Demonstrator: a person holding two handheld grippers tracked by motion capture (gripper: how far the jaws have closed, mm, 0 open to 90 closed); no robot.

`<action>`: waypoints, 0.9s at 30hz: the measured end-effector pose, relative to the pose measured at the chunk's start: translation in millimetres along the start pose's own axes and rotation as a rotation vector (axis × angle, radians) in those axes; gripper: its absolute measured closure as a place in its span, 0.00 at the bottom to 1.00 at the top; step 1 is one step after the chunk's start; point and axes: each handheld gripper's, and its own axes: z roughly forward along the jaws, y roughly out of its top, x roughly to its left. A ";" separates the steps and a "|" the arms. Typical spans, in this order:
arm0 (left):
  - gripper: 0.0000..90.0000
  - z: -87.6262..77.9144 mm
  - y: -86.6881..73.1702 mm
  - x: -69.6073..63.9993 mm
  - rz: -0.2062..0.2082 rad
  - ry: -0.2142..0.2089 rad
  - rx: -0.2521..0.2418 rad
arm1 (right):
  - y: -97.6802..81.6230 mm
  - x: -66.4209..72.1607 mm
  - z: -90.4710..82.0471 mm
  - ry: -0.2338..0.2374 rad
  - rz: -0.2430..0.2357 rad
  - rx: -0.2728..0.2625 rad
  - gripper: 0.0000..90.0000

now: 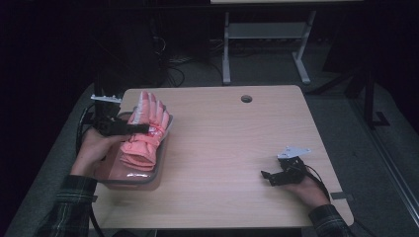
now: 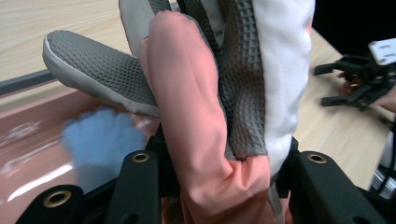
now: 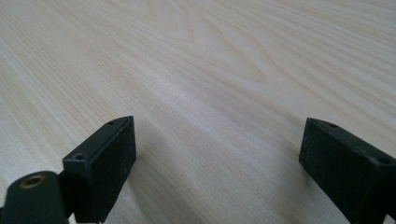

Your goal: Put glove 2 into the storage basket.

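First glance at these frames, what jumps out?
The salmon-pink glove, clamped in the left tongs over a translucent bin at the table's left edge; a blue glove lies inside the bin. The right tongs rest open on the bare wooden table, near its right side.

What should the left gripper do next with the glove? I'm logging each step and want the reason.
Probably lower the salmon glove into the pink bin and only then open. The left gripper is shut on the glove, which hangs over the bin with its fingers past the far rim, near a blue glove inside. The right gripper rests open on the table, apart.
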 end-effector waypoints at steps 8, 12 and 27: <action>0.63 12.7 -17.7 26.9 -0.050 0.075 0.046 | 0.0 0.0 0.0 0.000 0.000 0.000 0.11; 0.63 27.6 -26.1 33.4 -0.059 0.090 0.093 | 0.0 0.0 0.0 0.000 0.000 0.000 0.11; 0.60 56.1 -48.1 49.6 -0.106 0.066 0.128 | 0.0 0.0 0.0 0.000 0.000 0.000 0.11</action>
